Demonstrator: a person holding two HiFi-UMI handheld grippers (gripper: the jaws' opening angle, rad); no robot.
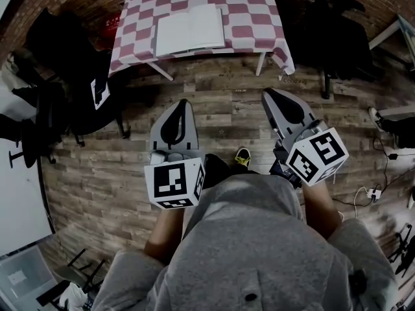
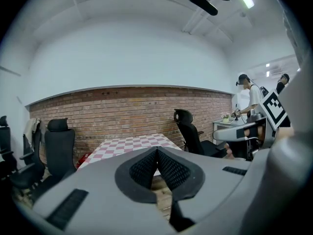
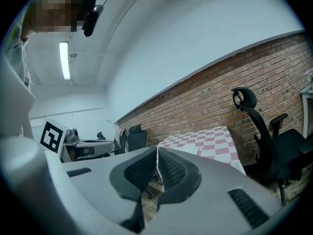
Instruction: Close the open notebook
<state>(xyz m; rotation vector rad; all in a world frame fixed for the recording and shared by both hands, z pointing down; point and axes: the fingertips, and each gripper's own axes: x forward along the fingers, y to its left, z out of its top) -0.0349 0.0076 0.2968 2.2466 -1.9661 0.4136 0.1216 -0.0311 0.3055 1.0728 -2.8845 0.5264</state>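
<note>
An open white notebook [image 1: 190, 28] lies flat on a table with a pink-and-white checked cloth [image 1: 249, 24], far ahead in the head view. Both grippers hang over the wooden floor, well short of the table. My left gripper [image 1: 183, 102] is shut with nothing between its jaws; in its own view the tips [image 2: 157, 150] meet in front of the checked table [image 2: 128, 144]. My right gripper [image 1: 266, 92] is shut and empty too, its tips [image 3: 157, 148] touching before the same table [image 3: 208, 140]. The notebook's page edge [image 3: 188, 150] shows just past the right jaws.
Black office chairs stand left [image 1: 61, 57] and right [image 1: 337, 31] of the table. A white board [image 1: 19, 199] leans at the left, a desk edge [image 1: 392, 34] at the right. Two people [image 2: 252, 102] stand at a far desk. Cables [image 1: 373, 193] lie on the floor.
</note>
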